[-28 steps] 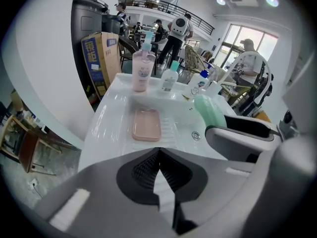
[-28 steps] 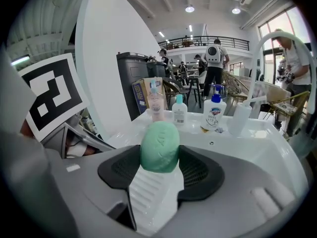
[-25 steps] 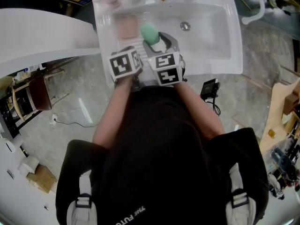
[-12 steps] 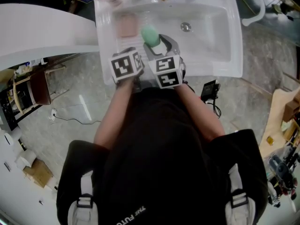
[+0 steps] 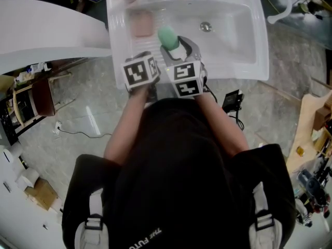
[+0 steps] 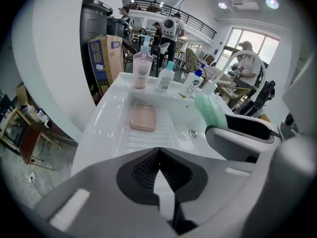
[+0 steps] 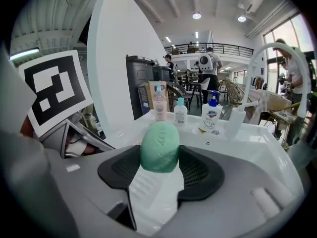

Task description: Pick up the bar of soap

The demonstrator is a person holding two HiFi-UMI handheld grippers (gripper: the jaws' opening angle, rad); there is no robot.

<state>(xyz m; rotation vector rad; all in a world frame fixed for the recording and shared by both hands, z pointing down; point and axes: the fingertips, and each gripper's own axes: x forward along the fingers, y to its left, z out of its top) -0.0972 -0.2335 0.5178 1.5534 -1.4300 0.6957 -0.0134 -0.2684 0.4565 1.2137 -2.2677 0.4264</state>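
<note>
Squeezing the green soap (image 7: 159, 140) tight in the right tongs (image 7: 159, 157), up over the sink (image 5: 244, 30), likely to stop slipping. Holding the left tongs (image 6: 158, 165) pressed together, empty, just beside.

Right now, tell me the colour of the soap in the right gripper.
Mint green soap; clearest in the right gripper view.

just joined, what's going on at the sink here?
A person works two handheld grippers over a white sink. The right gripper is shut on the green bar of soap, holding it over the basin. The left gripper sits beside it, jaws together with nothing between them. A pink block lies on the sink's ribbed ledge, and bottles stand along the back rim.
</note>
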